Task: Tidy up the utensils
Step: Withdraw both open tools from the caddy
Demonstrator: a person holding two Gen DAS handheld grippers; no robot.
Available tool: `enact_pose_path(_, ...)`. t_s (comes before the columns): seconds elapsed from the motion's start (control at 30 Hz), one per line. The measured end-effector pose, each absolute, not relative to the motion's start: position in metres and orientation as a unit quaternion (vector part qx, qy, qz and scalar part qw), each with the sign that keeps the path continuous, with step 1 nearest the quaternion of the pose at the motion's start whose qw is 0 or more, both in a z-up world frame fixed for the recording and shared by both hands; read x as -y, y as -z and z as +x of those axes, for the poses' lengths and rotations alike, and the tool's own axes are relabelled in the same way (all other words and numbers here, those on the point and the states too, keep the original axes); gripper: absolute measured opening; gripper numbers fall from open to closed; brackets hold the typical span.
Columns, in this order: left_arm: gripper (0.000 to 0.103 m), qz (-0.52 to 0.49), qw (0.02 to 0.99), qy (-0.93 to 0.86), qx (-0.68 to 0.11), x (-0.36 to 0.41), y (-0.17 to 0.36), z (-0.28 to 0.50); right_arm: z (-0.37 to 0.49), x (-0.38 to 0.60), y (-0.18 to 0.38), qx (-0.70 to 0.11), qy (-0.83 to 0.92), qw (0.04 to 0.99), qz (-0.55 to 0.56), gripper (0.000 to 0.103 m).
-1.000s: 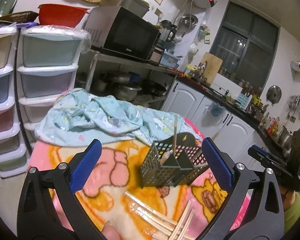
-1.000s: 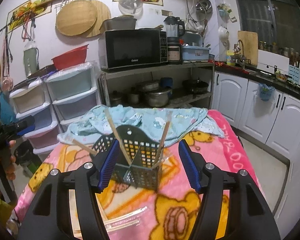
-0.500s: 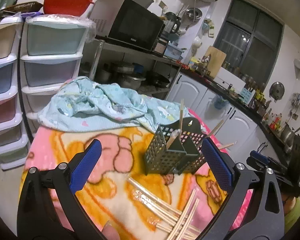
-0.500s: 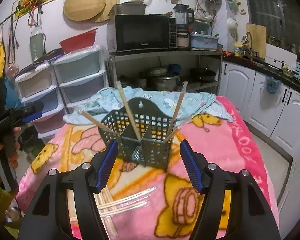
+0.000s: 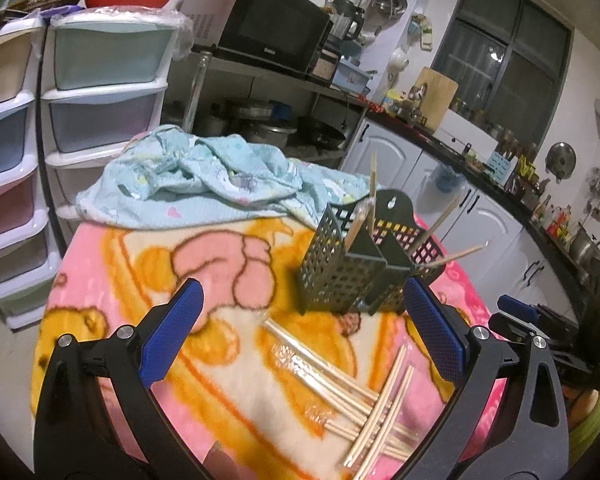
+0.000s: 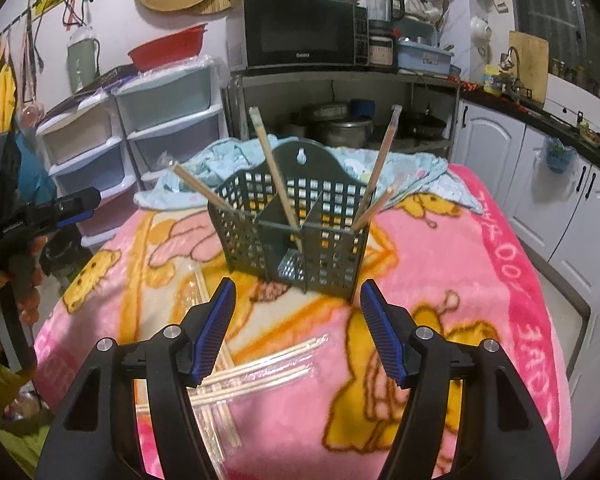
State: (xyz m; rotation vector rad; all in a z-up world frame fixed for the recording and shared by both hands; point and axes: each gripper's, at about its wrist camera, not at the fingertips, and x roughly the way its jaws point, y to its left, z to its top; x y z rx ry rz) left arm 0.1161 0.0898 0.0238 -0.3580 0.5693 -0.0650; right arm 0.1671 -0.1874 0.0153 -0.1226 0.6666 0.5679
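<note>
- The left tool [image 5: 300,336] is hovering with its jaws gaping wide and nothing between them, pointing over the loose chopsticks [image 5: 364,400] lying on the blanket-covered tabletop [image 5: 112,264].
- The step in hand looks like a pickup between drops: both tools are sitting empty, short of the basket [image 6: 292,236], so some sorting seems done and some left.
- The loose chopsticks are lying in a crossed pile near the left tool; about seven or eight are showing, the overlap blocking an exact count.
- The one basket is standing upright mid-tabletop, with four chopsticks [image 6: 276,184] leaning in its compartments.
- The next move is probably calling for lowering one tool onto a single stick, away from the crossing, and pinching narrow.
- The right tool [image 6: 296,332] is also hanging wide and empty, just before the basket.
</note>
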Motion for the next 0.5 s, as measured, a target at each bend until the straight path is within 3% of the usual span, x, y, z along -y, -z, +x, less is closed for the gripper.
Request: enact_pose_path(0.5, 0.092, -0.165, 0.925, 0.046, -0.341, -0.074, 0.019, 0.123, 0.167, 0.177, 0.022, -0.367, -0.282, 0.884, -0.066, 0.062)
